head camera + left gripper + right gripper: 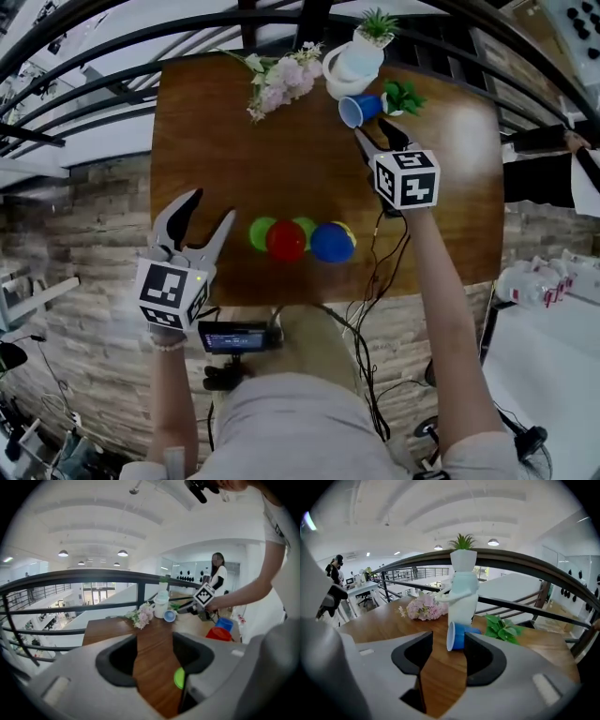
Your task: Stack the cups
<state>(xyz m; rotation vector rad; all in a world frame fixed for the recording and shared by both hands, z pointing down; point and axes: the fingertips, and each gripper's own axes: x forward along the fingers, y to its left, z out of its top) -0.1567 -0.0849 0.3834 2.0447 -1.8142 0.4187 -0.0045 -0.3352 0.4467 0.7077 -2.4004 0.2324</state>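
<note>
A blue cup (357,110) lies on its side at the far end of the wooden table (216,141), its mouth turned left. My right gripper (375,136) is open just short of it. In the right gripper view the cup (457,635) lies ahead of the jaw tips (447,656), nearer the right jaw, untouched. Near the front edge stand a green cup (262,232), a red cup (286,241) and a blue cup (331,242), with more rims behind them. My left gripper (210,208) hovers open left of that group, with nothing between its jaws (154,653); a green cup (178,678) peeks past its right jaw.
A white planter figure (354,64) with a small plant stands behind the lying cup, green leaves (404,97) to its right, pink flowers (281,82) to its left. A dark railing (122,37) runs round the table's far side. A person (217,576) stands in the distance.
</note>
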